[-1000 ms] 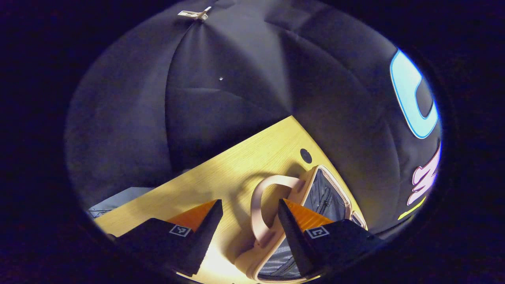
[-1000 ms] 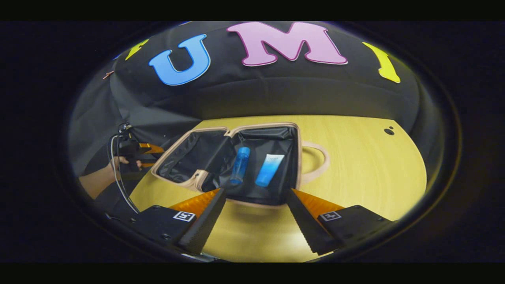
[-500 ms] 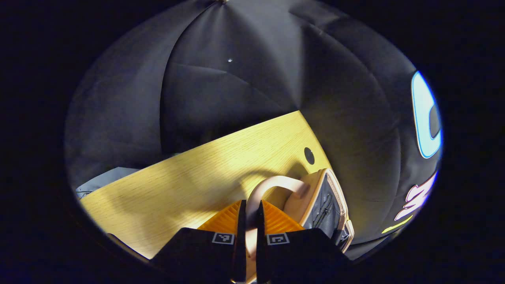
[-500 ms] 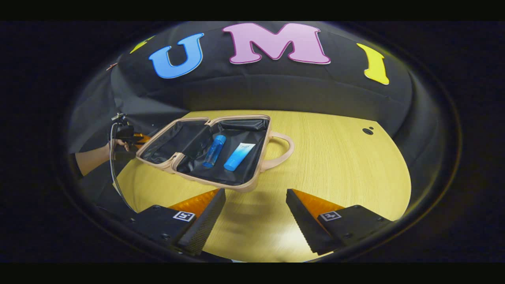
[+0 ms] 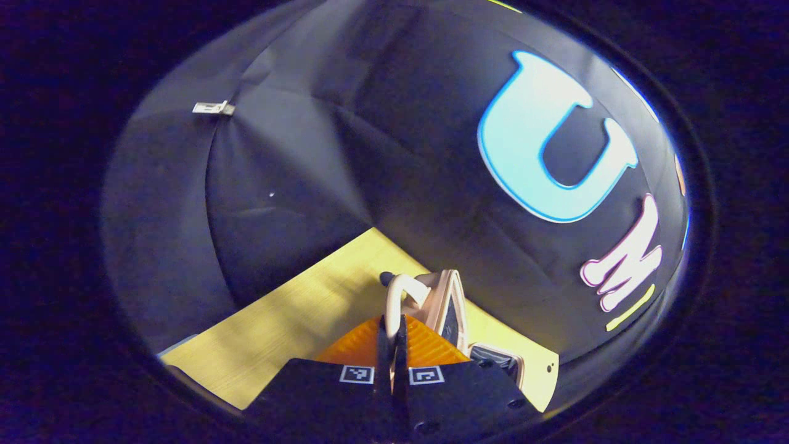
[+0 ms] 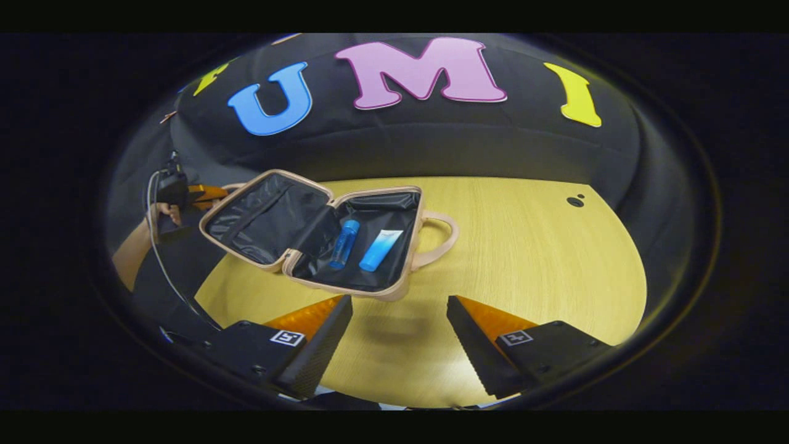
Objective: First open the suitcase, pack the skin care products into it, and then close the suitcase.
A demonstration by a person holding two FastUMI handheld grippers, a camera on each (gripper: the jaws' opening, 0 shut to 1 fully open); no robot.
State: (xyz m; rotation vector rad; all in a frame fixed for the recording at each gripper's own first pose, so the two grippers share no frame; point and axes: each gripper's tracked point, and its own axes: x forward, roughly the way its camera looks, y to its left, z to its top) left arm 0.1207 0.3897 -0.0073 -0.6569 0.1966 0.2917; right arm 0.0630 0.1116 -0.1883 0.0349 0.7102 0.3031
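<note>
Lid is now lifted off the counter by left tongs clamped on its handle; right tongs are held wide. Closing is underway.

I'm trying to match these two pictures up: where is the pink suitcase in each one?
Left gripper view: suitcase at bottom centre, seen edge-on just past the tongs.
Right gripper view: suitcase left of centre, open, with its lid half raised.
Shared landmark: the left tongs shut on the lid handle, seen far left in the right gripper view.
</note>
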